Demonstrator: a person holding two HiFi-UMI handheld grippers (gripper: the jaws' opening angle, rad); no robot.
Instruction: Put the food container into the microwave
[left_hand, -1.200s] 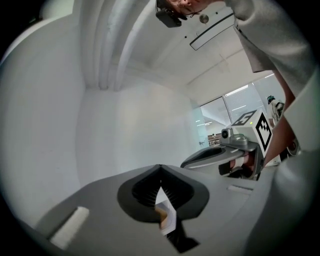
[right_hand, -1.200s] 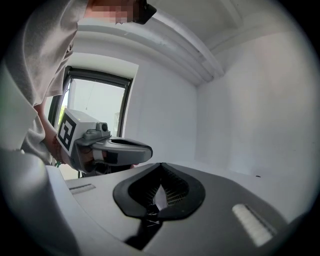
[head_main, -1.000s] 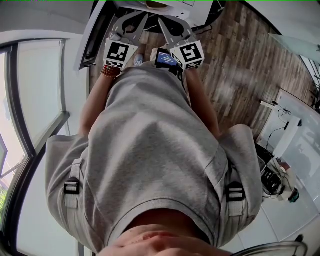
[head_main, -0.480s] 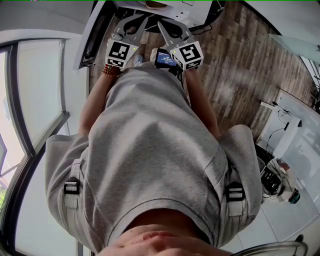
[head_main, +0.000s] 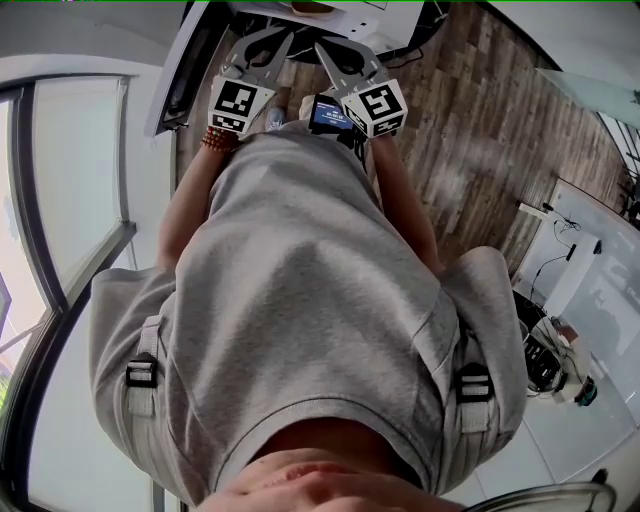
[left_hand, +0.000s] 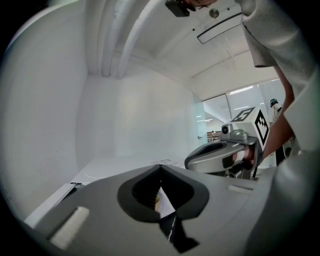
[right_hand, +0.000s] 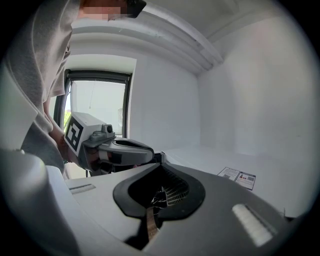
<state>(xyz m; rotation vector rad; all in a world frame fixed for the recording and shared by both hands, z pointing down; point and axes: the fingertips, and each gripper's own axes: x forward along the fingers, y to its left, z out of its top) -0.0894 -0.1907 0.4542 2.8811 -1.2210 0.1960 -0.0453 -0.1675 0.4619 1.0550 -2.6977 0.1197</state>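
Note:
No food container or microwave can be made out with certainty. A small orange-brown thing (head_main: 314, 8) lies on a white surface (head_main: 262, 10) at the top edge of the head view, too cut off to name. My left gripper (head_main: 268, 36) and right gripper (head_main: 326, 48) are held side by side in front of the person's grey shirt, pointing toward that surface. Both are shut and hold nothing. The left gripper view shows its tips (left_hand: 160, 166) touching, with the right gripper (left_hand: 222, 156) beside them. In the right gripper view the tips (right_hand: 161, 165) meet, and the left gripper (right_hand: 117, 149) is alongside.
A white panel edge (head_main: 185, 70) runs down beside the left gripper. Wood-plank floor (head_main: 480, 130) spreads to the right. A blue-screened device (head_main: 328, 115) sits by the right gripper's cube. Window frames (head_main: 60, 250) stand at left and equipment (head_main: 548, 355) at right. A label (right_hand: 236, 176) lies on a white surface.

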